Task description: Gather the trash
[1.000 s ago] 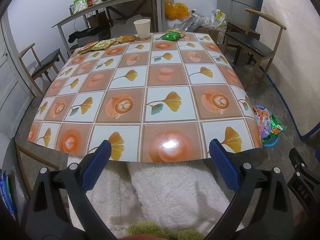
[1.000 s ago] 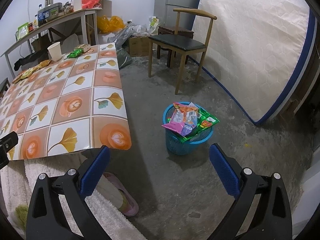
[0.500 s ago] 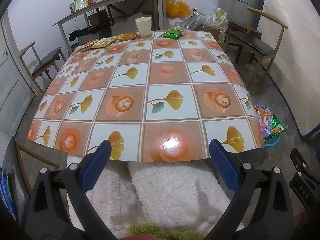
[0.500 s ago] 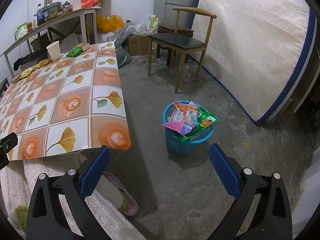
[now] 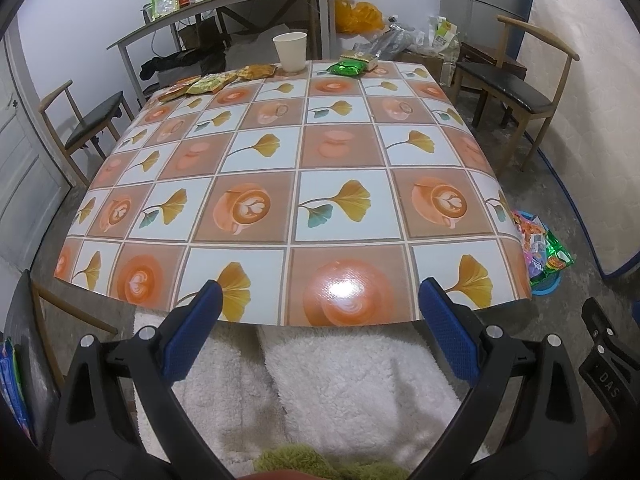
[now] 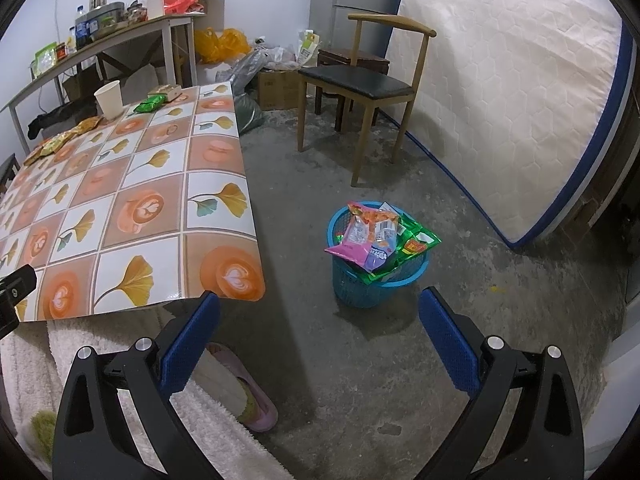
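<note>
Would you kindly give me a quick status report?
Left gripper and right gripper open, empty. Wrappers and paper cup at table's far edge. Blue basket heaped. Path unobstructed.

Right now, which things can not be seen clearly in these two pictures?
- Blue basket: wrappers cover its inside; in the left view the table hides most of it.
- Paper cup: contents hidden by its wall.
- Yellow snack packets: print too small.

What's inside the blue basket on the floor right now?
The blue basket is heaped with snack wrappers: an orange and pink packet on top, green wrappers spilling over the rim. Whatever lies beneath the pile is covered.
</note>
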